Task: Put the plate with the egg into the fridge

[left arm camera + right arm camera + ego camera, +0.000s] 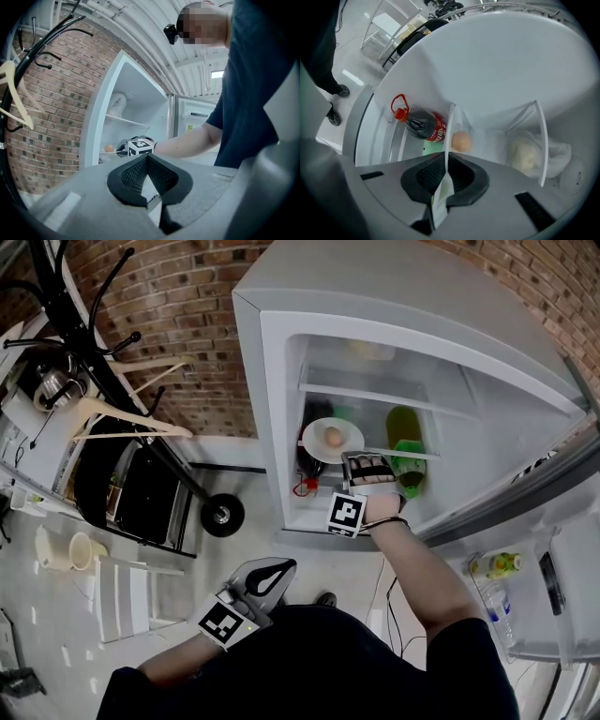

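- Pale glossy floor [56, 634] lay underfoot, with a red brick wall [187, 306] behind a tall white fridge [272, 381] whose door stood open.
- Nearest the person's body, the left gripper [272, 573] [147, 157] was held low. Its black ribbed fingers were clenched together with nothing between them.
- Off to the left stood a black metal coat rack [112, 376] carrying a pale wooden hanger [122, 418].
- Farther out, the right arm reached forward, and the right gripper [354, 460] [446, 159] was at the mouth of the fridge.
- Its fingers were grasping the near rim of a round white plate [352, 432] [450, 126], seen edge-on in the right gripper view.
- That plate sat inside the fridge compartment at the level of the middle glass shelf; whether it rested on the shelf could not be told.
- One brown egg [333, 436] [461, 141] [108, 148] lay near the plate's middle.
- Just below the plate lay a dark cola bottle with a red cap and red label [423, 127] [311, 465], on its side.
- Beside the plate, to the right, was a green plastic bottle [405, 442].
- Deeper in, a pale translucent bag [529, 157] lay beyond the next shelf.
- On the open door's rack stood a small yellow-green bottle [492, 565] and a clear water bottle [492, 601].
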Action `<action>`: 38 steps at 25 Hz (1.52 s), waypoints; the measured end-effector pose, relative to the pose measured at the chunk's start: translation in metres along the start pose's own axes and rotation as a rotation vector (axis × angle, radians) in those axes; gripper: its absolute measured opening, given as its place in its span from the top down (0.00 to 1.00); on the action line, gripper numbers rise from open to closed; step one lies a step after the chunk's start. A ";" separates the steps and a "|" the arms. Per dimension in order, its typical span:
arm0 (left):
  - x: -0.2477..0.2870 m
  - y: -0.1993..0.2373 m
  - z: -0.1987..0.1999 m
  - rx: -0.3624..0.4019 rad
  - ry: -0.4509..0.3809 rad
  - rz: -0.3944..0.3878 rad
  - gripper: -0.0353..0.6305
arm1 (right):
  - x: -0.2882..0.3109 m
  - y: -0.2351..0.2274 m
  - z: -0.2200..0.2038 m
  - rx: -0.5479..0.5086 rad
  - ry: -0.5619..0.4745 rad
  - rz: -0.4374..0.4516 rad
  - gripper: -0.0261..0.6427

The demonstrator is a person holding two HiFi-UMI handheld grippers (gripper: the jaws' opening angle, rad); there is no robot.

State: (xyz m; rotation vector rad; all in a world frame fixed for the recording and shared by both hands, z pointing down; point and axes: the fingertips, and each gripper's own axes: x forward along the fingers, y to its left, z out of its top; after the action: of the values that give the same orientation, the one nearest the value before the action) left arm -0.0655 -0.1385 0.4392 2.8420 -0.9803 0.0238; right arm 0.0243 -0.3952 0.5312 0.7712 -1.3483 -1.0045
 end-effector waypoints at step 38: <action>0.002 0.000 -0.003 -0.005 0.004 0.006 0.95 | 0.039 0.005 0.003 0.022 0.041 0.214 0.86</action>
State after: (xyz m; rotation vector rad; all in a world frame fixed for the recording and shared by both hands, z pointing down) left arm -0.0637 -0.1396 0.4427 2.8336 -0.9865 0.0268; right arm 0.0197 -0.4285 0.5522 0.6444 -1.3766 -0.8026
